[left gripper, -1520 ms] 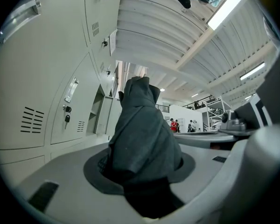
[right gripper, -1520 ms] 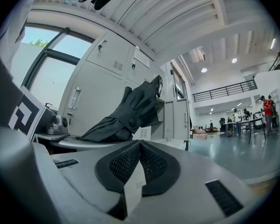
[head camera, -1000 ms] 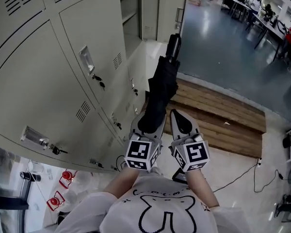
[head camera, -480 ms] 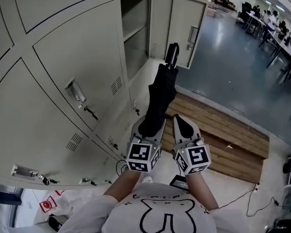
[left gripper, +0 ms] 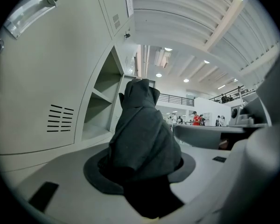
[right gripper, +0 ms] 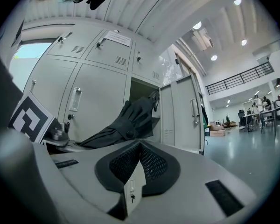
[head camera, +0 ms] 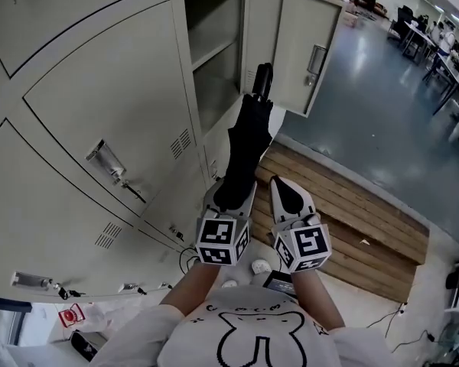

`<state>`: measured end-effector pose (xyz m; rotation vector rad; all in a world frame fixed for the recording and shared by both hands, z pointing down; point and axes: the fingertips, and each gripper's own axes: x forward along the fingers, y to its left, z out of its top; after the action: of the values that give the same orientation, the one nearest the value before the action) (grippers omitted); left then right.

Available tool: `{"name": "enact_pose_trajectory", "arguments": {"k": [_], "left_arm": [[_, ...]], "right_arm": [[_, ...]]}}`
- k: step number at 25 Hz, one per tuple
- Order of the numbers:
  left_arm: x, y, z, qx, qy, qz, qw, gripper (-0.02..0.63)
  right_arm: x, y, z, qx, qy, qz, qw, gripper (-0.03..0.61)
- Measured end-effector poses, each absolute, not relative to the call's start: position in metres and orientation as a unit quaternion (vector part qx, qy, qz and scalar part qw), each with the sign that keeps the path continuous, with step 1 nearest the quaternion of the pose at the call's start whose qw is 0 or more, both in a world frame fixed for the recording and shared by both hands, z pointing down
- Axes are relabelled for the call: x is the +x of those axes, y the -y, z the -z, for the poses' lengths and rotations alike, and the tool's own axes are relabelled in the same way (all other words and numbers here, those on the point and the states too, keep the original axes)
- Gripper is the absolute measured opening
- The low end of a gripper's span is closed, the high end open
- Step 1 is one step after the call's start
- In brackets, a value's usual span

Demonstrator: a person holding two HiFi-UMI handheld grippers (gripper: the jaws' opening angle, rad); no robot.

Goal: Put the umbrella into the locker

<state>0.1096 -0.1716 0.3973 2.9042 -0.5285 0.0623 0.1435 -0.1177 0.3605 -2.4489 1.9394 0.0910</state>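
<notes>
Rear of umbrella [head camera: 249, 140] hidden inside left gripper [head camera: 233, 191]; far-off ppl [left gripper: 196, 119] too small.

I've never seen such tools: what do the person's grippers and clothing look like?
The left gripper and right gripper are pale grey with black-padded jaws, each bearing a cube of black-and-white square markers. The person wears a white T-shirt with a black line drawing.

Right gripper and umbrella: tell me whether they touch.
Apart. The head view shows a gap between the right gripper and the umbrella, which the left gripper holds.
</notes>
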Motion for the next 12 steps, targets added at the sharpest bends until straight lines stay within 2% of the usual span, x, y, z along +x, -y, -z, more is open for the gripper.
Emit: {"name": "enact_pose_trajectory", "arguments": {"k": [12], "left_arm": [[0.151, 0.214, -0.41, 0.953, 0.276, -0.056, 0.115, 0.209]], "right_arm": [[0.19, 0.174, -0.354, -0.72, -0.693, -0.032, 0.013, 0.025]]}}
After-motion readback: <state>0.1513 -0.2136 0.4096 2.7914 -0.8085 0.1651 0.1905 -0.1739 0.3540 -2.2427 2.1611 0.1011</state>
